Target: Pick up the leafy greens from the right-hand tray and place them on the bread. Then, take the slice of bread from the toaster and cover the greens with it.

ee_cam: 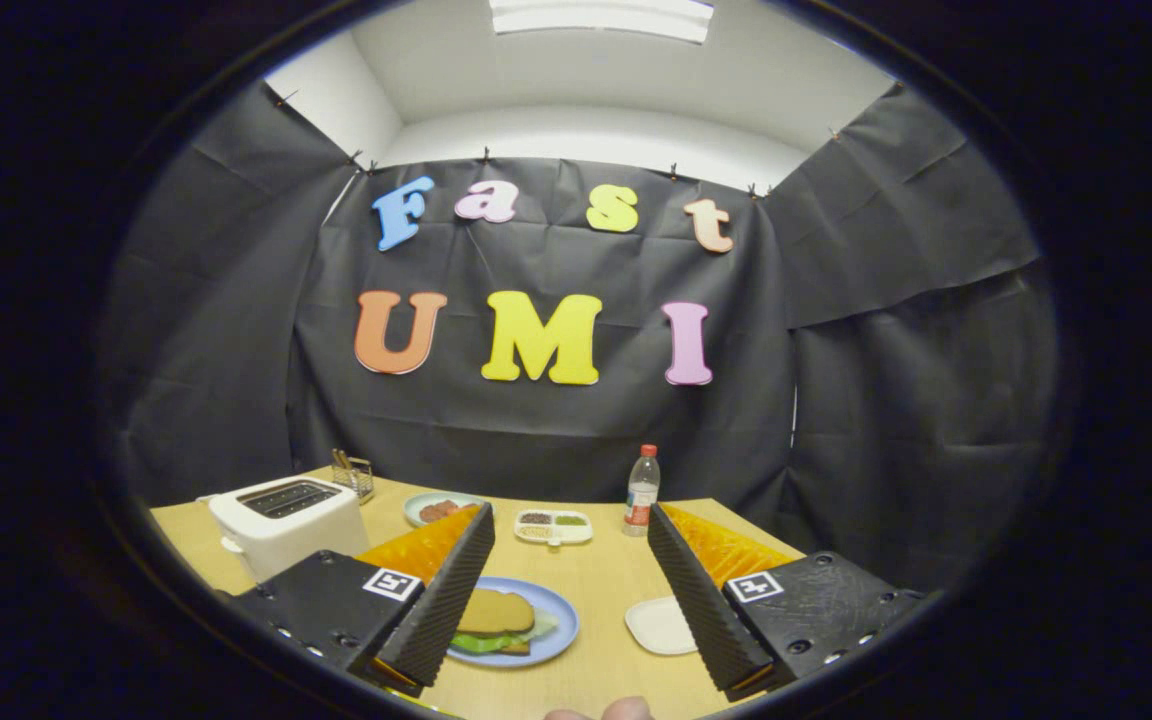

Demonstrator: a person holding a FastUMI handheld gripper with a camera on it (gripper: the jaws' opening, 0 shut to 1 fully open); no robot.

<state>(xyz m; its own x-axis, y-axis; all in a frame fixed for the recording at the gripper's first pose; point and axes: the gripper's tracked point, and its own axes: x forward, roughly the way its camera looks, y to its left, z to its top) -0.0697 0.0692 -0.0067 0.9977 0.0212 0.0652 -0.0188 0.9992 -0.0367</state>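
A sandwich (498,621), two brown bread slices with ruffled green leaves between them, sat on a round blue plate (558,612) just inside the tongs' left finger. The tongs (568,600) were spread wide, gripping nothing, their ribbed black fingers (446,595) angled apart. A small white tray (660,626) lay beside the right finger. Beyond the left finger stood a boxy white toaster (288,521) on the pale wooden table (604,580).

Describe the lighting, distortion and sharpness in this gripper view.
Gripper view: even light from a ceiling panel, soft shadows on the table, no harsh glare. Fisheye bending curves the booth walls and table edges. The sandwich on the blue plate and the toaster look reasonably sharp; the open tongs grip nothing and frame the scene.
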